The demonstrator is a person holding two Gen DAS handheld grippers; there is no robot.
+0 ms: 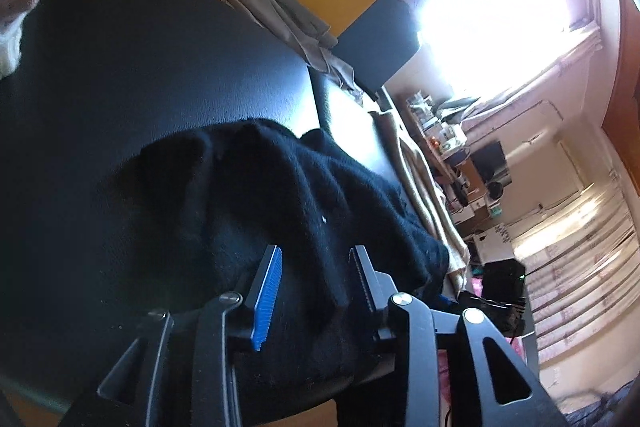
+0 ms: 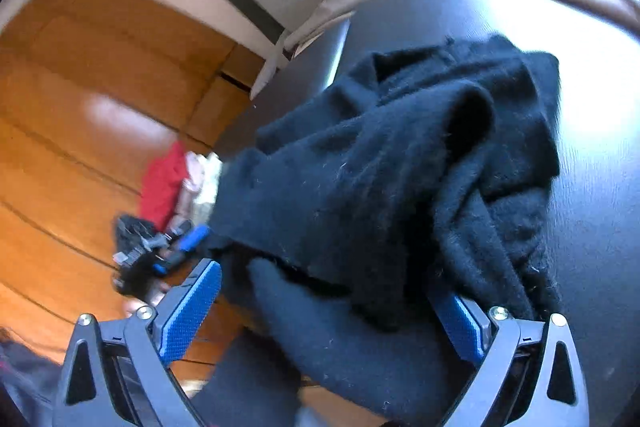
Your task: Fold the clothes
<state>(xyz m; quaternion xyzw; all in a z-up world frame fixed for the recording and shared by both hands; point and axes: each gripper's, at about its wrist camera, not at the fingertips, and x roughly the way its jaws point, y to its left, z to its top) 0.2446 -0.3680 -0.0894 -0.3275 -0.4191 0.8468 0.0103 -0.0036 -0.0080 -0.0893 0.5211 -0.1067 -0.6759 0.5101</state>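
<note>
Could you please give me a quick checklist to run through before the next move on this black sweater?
1. Black sweater on the black table: ok, though bunched, one edge over the side.
2. Left gripper open: ok.
3. Right gripper open: ok.
4. Cloth between right fingers: ok.
5. Left gripper at a sweater edge: cannot tell.
6. Sweater flat for folding: not ok.

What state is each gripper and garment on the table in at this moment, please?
Black sweater: crumpled, unfolded, hanging over the table edge.
Left gripper: open, sweater between its fingers.
Right gripper: open, sweater between its fingers.
Beige garment: rumpled at the black table edge.
</note>
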